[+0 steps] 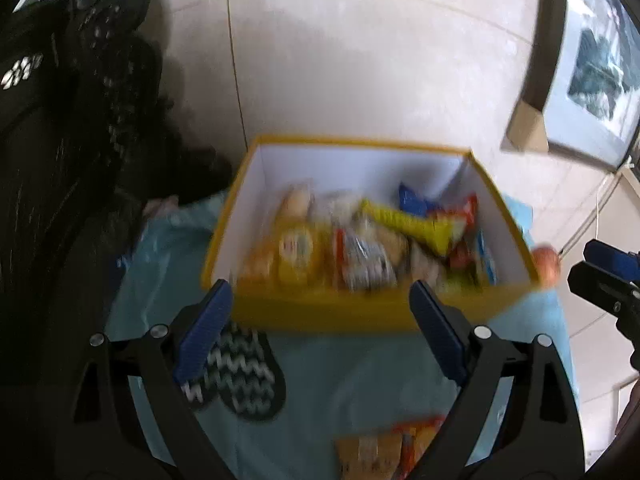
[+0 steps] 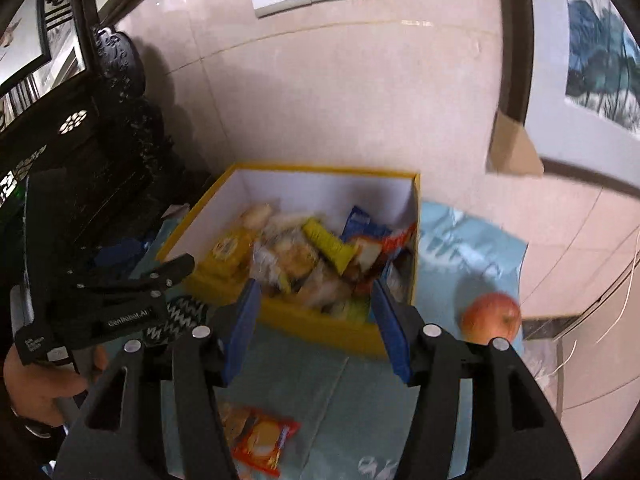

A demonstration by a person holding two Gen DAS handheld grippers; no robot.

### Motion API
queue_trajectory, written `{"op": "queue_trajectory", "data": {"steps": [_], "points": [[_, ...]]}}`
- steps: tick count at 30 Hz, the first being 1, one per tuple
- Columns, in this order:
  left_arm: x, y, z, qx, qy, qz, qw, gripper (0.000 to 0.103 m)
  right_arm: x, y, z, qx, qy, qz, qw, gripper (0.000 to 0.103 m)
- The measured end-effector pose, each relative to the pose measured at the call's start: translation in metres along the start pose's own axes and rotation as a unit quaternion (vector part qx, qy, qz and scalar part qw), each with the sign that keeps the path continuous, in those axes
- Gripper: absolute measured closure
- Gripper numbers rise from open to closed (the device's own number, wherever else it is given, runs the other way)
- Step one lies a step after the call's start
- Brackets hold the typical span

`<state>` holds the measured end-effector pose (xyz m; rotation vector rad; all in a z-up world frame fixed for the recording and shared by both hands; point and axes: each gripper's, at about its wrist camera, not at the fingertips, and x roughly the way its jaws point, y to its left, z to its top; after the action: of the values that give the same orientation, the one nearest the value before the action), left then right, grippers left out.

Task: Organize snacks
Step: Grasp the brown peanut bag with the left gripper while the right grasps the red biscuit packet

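Hovering over the snack box point(image 1: 360, 312), both grippers empty

Left gripper point(image 1: 320, 292) spread wide, right gripper point(image 2: 316, 292) half spread; box just beyond the fingertips; loose packet point(image 2: 260, 440) below right fingers point(image 2: 240, 332); apple point(image 2: 492, 316) to their right.

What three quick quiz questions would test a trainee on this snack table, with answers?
1. True or false: the yellow box is empty.
2. Which fruit lies on the cloth right of the box: A) banana, B) apple, C) orange?
3. What lies loose on the cloth nearest the cameras?

Key:
1. False; it holds many snack packets.
2. B.
3. An orange snack packet. Both the left gripper and right gripper are open, holding nothing.
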<state>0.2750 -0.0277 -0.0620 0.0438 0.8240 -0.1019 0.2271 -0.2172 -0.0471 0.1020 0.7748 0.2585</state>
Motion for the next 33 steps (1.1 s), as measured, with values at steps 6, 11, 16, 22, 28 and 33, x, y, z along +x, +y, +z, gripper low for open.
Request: {"op": "queue_trajectory", "data": {"steps": [6, 11, 16, 22, 28, 33], "points": [[0.002, 0.000, -0.094, -0.005, 0.062, -0.027, 0.9977, 0.012, 0.007, 0.016, -0.084, 0.008, 0.057, 0.018, 0.998, 0.045], [0.016, -0.004, -0.152, 0.010, 0.106, -0.026, 0.9940, 0.012, 0.033, 0.027, -0.144, 0.010, 0.113, 0.006, 0.994, 0.045], [0.029, -0.009, -0.174, 0.041, 0.105, -0.002, 0.9936, 0.010, 0.046, 0.032, -0.162, 0.006, 0.129, -0.005, 0.992, 0.045], [0.020, -0.017, -0.170, 0.054, 0.074, -0.073, 0.9931, 0.016, 0.049, 0.035, -0.159, -0.006, 0.124, -0.007, 0.992, 0.045], [0.036, -0.011, -0.175, 0.053, 0.099, -0.059, 0.9919, 0.013, 0.050, 0.026, -0.156, 0.005, 0.119, -0.013, 0.993, 0.045], [0.038, 0.009, -0.180, 0.054, 0.092, -0.016, 0.9942, 0.006, 0.061, 0.037, -0.155, -0.007, 0.133, 0.000, 0.991, 0.045]]}}
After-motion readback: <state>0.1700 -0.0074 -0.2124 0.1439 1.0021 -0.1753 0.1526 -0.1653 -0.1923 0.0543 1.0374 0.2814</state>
